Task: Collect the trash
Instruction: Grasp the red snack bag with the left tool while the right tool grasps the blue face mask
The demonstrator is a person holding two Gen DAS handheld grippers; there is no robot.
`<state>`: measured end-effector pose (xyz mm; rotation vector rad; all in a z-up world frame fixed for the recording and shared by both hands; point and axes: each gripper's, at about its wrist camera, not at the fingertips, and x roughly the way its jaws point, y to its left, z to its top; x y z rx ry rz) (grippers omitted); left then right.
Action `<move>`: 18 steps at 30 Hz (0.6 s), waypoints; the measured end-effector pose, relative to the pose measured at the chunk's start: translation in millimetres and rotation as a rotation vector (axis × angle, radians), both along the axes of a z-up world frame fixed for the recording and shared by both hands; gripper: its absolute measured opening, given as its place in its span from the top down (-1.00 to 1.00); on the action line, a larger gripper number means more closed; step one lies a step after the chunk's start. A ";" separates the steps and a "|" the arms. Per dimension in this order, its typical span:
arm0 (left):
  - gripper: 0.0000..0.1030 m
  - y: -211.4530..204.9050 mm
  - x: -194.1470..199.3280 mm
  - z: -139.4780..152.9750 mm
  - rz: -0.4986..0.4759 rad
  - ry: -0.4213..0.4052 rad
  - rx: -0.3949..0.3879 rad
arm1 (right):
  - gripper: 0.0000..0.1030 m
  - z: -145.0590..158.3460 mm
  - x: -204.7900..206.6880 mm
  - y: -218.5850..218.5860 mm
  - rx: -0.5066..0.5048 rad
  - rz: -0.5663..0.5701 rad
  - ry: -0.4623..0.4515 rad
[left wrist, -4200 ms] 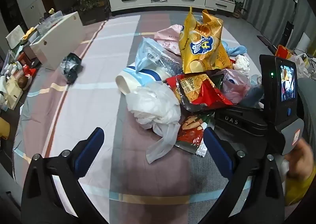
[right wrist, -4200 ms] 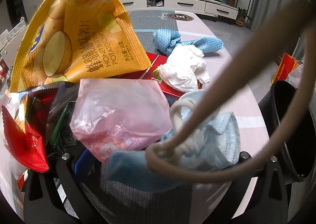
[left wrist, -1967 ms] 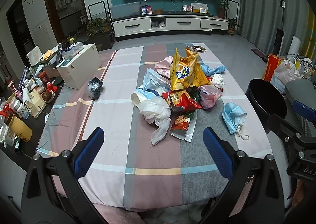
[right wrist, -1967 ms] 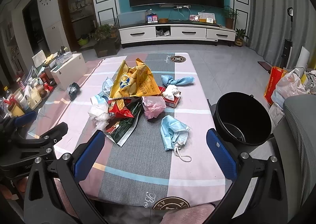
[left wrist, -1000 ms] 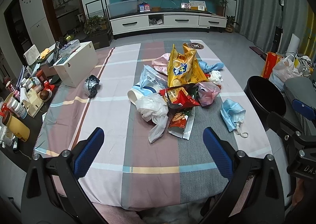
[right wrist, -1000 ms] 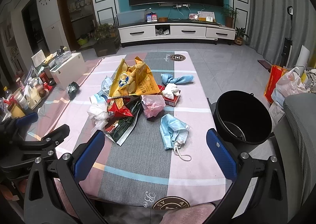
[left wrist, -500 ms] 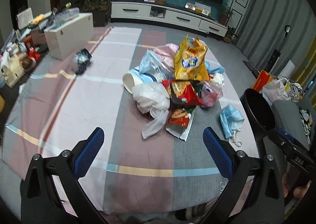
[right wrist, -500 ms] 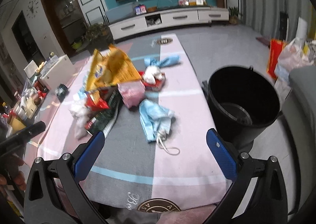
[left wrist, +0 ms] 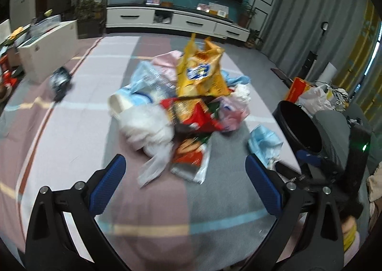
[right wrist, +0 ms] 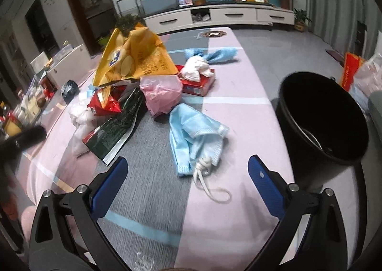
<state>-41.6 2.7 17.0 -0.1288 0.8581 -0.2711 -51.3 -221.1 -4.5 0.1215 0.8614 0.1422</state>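
A heap of trash lies mid-table: a yellow chip bag (left wrist: 200, 72) (right wrist: 133, 58), a red snack wrapper (left wrist: 193, 115) (right wrist: 105, 101), a white plastic bag (left wrist: 148, 127), a pink bag (right wrist: 162, 92) and a green wrapper (right wrist: 114, 127). A crumpled blue face mask (right wrist: 193, 135) (left wrist: 263, 142) lies apart, just ahead of my right gripper (right wrist: 187, 182), which is open and empty. My left gripper (left wrist: 185, 181) is open and empty too, short of the white bag. A black bin (right wrist: 322, 115) (left wrist: 296, 123) stands off the table's right edge.
A red tissue box (right wrist: 198, 82) with white tissue and a blue cloth (right wrist: 214, 55) lie behind the heap. A small black bag (left wrist: 59, 80) lies at the left. A white box (left wrist: 45, 49) and bottles stand off the left side. The other gripper (left wrist: 334, 170) shows at the right.
Both grippers have moved forward and lower toward the table. The heap and the mask loom larger, and the view is blurred by motion. Both stay open.
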 end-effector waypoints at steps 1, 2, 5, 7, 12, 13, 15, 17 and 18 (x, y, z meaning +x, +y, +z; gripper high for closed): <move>-0.94 -4.4 6.4 -1.0 0.001 0.003 0.004 | -0.83 -1.5 4.0 1.6 -0.012 0.006 -0.001; -0.93 -8.7 14.3 -2.4 0.011 0.008 0.013 | -0.81 -3.6 7.8 2.6 -0.022 0.011 -0.003; -0.86 -16.1 36.3 -7.1 0.037 0.027 0.000 | -0.70 -9.3 18.9 3.5 -0.033 0.020 -0.006; -0.74 -20.8 48.0 -9.3 0.050 0.031 0.011 | -0.62 -13.7 26.4 3.0 -0.044 0.019 -0.001; -0.36 -30.5 69.3 -14.3 0.051 0.022 0.054 | -0.48 -22.8 38.4 2.6 -0.046 0.020 0.009; -0.28 -32.1 71.6 -14.9 0.050 0.019 0.064 | -0.41 -24.8 40.0 2.7 -0.046 0.021 0.012; 0.07 -34.8 77.1 -18.2 0.047 0.028 0.080 | -0.31 -28.2 42.1 2.6 -0.041 0.021 0.022; 0.29 -34.2 79.6 -21.5 0.045 0.041 0.079 | -0.12 -32.3 43.7 0.6 -0.027 0.019 0.036; 0.42 -33.9 79.5 -22.7 0.046 0.044 0.076 | -0.06 -34.9 44.2 -1.3 -0.017 0.018 0.047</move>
